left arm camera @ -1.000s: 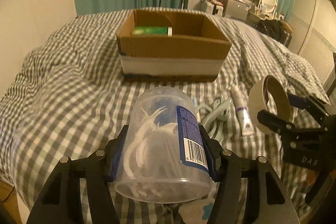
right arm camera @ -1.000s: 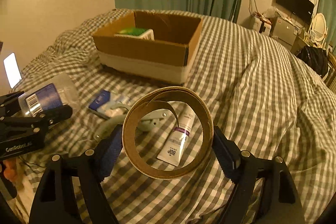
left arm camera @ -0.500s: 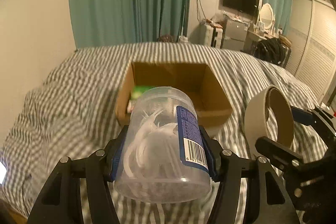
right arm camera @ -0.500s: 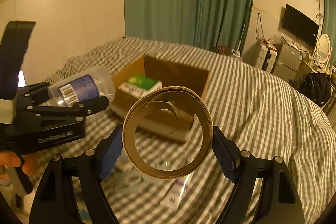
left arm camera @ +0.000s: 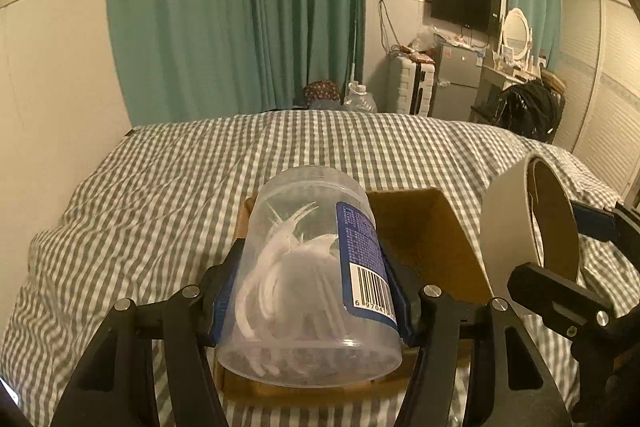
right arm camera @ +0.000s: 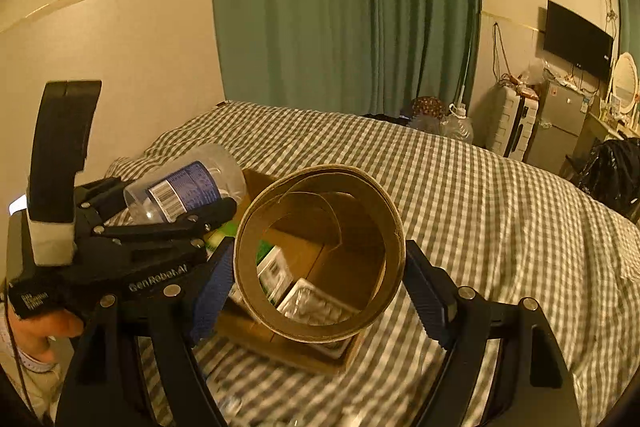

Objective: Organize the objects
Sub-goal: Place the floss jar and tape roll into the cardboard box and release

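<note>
My left gripper (left arm camera: 312, 291) is shut on a clear plastic jar (left arm camera: 308, 279) with a blue barcode label and white floss picks inside. It hangs just over the near edge of the open cardboard box (left arm camera: 424, 239). My right gripper (right arm camera: 320, 283) is shut on a brown tape roll (right arm camera: 320, 255), held above the same box (right arm camera: 304, 343). In the left wrist view the tape roll (left arm camera: 528, 227) shows at the right. In the right wrist view the jar (right arm camera: 188, 183) and left gripper (right arm camera: 160, 227) are at the left. The box holds a green packet (right arm camera: 224, 235) and a white pack (right arm camera: 316, 303).
The box sits on a bed with a grey checked cover (left arm camera: 160, 195). A green curtain (left arm camera: 240, 11) hangs behind it. A suitcase (left arm camera: 410, 83), small fridge (left arm camera: 456, 79), wall TV (left arm camera: 466, 3) and black bag (left arm camera: 528, 111) stand at the far right. A hand (right arm camera: 36, 331) holds the left gripper.
Both grippers have risen from the bed and moved forward over the box with the jar and tape roll still held. The loose items on the bed have dropped out of view.
</note>
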{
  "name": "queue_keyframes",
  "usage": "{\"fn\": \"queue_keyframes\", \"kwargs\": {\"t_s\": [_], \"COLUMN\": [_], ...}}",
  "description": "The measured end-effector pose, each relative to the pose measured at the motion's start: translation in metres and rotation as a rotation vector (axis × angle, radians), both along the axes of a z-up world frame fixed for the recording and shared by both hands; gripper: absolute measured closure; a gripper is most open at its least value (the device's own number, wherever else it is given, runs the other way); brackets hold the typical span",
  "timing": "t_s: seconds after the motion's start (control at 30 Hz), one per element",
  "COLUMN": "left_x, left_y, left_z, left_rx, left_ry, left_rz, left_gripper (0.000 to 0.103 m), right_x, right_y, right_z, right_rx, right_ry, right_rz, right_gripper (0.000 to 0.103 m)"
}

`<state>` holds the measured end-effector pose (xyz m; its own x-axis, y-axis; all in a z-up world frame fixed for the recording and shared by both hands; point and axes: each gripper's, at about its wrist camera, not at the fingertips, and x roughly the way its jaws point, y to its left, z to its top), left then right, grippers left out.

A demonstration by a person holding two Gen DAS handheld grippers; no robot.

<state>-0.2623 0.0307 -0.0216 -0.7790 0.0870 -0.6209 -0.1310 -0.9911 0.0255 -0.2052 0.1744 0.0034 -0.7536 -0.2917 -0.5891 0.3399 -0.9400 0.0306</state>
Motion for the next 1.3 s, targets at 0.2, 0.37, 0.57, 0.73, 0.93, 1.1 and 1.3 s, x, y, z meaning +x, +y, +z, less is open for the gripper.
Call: {"fn": "queue_keyframes", "kwargs": {"t_s": [0.2, 0.37, 0.57, 0.73, 0.93, 1.1, 1.3], "left_x": [-0.029, -0.049, -0.053, -0.049, -0.038, -0.02, 0.017], "left_y": [0.008, 0.008, 0.01, 0.01, 0.009, 0.007, -0.005], "left_z": [-0.022, -0.041, -0.056, -0.056, -0.042, -0.016, 0.019], "left_rx": [-0.026, -0.015, -0.014, -0.025, -0.035, -0.048, -0.019], "left_ry": [-0.021, -0.067, -0.102, -0.096, -0.068, -0.033, 0.005], "left_rz": [-0.025, -0.032, -0.039, -0.039, -0.015, 0.009, 0.043], "left_gripper": [0.04, 0.04, 0.04, 0.039, 0.019, 0.012, 0.007], "right_x": [-0.043, -0.067, -0.07, -0.069, -0.054, -0.028, 0.014], "right_y": [0.0, 0.004, 0.001, 0.006, 0.009, 0.013, 0.021], "right_z": [-0.021, -0.045, -0.062, -0.06, -0.04, -0.01, 0.033], "right_rx": [-0.008, -0.033, -0.058, -0.102, -0.086, -0.074, -0.027], "right_ry": [-0.03, -0.07, -0.087, -0.087, -0.039, 0.005, 0.074], "right_rz": [-0.009, -0.017, -0.004, -0.007, -0.022, -0.034, -0.057], "right_gripper": [0.023, 0.024, 0.023, 0.02, 0.012, 0.011, 0.011]}}
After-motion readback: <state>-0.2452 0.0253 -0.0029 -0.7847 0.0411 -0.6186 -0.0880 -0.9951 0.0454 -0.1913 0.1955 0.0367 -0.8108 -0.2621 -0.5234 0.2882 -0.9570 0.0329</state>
